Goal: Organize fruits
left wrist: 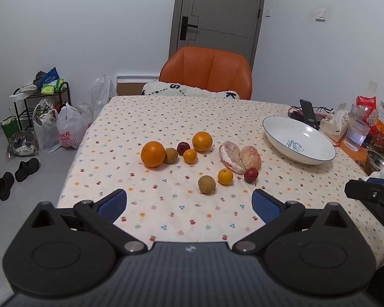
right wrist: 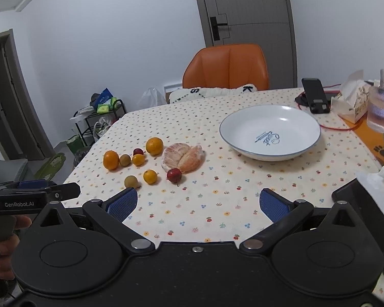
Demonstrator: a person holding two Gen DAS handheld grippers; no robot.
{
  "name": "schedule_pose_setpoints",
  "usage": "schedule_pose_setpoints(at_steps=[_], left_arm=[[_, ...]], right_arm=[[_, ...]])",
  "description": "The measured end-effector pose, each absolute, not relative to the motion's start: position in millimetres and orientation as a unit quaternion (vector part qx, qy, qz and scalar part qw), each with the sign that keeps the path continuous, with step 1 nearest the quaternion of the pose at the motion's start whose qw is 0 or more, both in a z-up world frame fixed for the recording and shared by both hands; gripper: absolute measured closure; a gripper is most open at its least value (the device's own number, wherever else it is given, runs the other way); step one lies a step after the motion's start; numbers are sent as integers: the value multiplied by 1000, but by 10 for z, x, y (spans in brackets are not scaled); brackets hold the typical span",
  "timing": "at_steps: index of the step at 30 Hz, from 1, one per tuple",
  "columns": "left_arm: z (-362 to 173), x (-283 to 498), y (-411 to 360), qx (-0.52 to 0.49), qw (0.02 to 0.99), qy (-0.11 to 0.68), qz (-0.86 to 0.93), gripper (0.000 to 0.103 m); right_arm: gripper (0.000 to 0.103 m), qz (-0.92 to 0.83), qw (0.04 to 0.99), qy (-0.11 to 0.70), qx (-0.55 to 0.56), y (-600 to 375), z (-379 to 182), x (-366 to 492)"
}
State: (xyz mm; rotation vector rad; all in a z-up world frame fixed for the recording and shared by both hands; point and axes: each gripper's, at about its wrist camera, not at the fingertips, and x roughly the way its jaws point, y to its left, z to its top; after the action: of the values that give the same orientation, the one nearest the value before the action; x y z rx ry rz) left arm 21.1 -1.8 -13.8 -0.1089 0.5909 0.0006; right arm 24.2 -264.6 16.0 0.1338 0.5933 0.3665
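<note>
Both my grippers hang spread and empty over the near table edge; the left gripper (left wrist: pixel 189 206) is nearer the fruits than the right gripper (right wrist: pixel 198 203). Just ahead lie the matte round brown fruit (left wrist: pixel 206 184), then the peeled pomelo halves (left wrist: pixel 239 159), long axes pointing away. Far right waits the glossy white bowl (left wrist: pixel 298 140), empty.

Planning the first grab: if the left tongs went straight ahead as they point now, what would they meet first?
Probably the brown fruit, nearest and roughly centred between the open left tongs; the small orange sits just beyond. Depth is uncertain.
</note>
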Motion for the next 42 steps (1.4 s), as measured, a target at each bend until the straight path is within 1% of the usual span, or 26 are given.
schedule_pose_setpoints(at_steps=[5, 10, 12, 14, 17, 21, 26, 31, 32, 33, 34, 35, 36, 41, 42], left_arm=[[-243, 348, -59, -58, 957, 285, -3, 1], [-367, 524, -106, -63, 956, 287, -13, 3], [-417, 586, -123, -64, 956, 287, -15, 8], [-465, 652, -129, -67, 955, 290, -17, 12], [-539, 746, -130, -66, 954, 291, -18, 18], [-655, 883, -97, -74, 949, 306, -21, 32], [-776, 1014, -83, -78, 943, 324, -20, 40], [-805, 1084, -124, -61, 946, 318, -17, 46], [-807, 1094, -134, -58, 946, 318, -17, 50], [-806, 1106, -142, -56, 947, 317, -17, 58], [-806, 1114, -150, -54, 947, 316, -19, 62], [-808, 1122, -154, -54, 947, 315, -24, 73], [-808, 1132, -153, -56, 947, 316, -29, 79], [-797, 1158, -144, -56, 946, 317, -30, 79], [-792, 1157, -138, -55, 946, 317, -31, 79]], right_arm=[[0, 199, 932, 292, 85, -2707, 36, 389], [1, 211, 930, 288, 86, -2688, -60, 542], [4, 219, 928, 288, 93, -2680, -93, 605], [10, 225, 924, 292, 101, -2664, -128, 667], [15, 232, 920, 298, 109, -2623, -172, 751], [16, 234, 919, 298, 104, -2562, -182, 821], [16, 234, 920, 297, 103, -2544, -176, 902], [17, 241, 918, 298, 103, -2517, -221, 987], [19, 242, 917, 299, 104, -2512, -237, 1007], [20, 244, 916, 301, 106, -2502, -256, 1029], [22, 247, 914, 303, 109, -2494, -274, 1051], [22, 250, 912, 305, 111, -2488, -292, 1072], [23, 252, 911, 306, 112, -2483, -310, 1093], [37, 264, 903, 315, 123, -2442, -395, 1228], [39, 268, 901, 317, 125, -2428, -412, 1252]])
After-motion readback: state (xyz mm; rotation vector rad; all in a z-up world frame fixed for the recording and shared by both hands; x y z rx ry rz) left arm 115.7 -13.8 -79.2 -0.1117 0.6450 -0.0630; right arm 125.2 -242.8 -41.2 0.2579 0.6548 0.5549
